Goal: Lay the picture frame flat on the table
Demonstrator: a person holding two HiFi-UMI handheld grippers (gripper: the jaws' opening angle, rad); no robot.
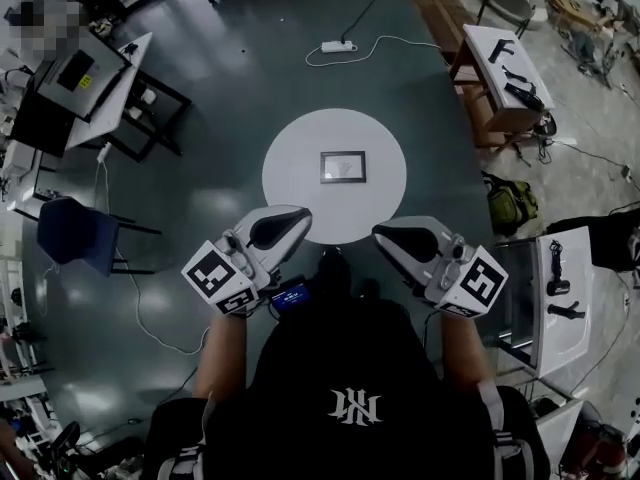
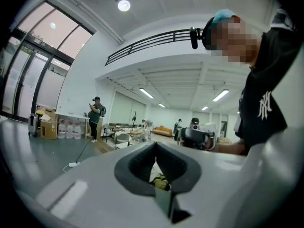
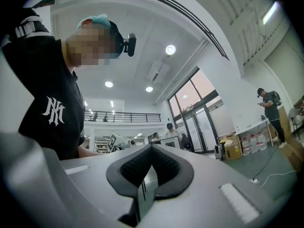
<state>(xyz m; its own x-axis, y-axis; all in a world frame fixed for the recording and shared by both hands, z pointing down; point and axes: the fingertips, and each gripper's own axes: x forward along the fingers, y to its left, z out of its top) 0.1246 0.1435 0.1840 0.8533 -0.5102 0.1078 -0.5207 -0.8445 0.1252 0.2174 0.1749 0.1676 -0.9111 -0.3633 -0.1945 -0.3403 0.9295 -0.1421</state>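
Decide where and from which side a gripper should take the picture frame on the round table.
Probably its top rail, from above on the near side: the picture frame appears to stand upright, face toward the head view, at the middle of the round table, so that thin edge is free.

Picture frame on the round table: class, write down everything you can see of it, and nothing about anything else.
The picture frame is a small rectangle, wider than tall, with a thin dark border that looks like wood or plastic. Inside is a pale mount with a faint small drawing at its centre. It sits near the middle of the round white table, its long edges running across the head view. Only the table touches it. Whether it stands upright or lies flat cannot be told from this height.
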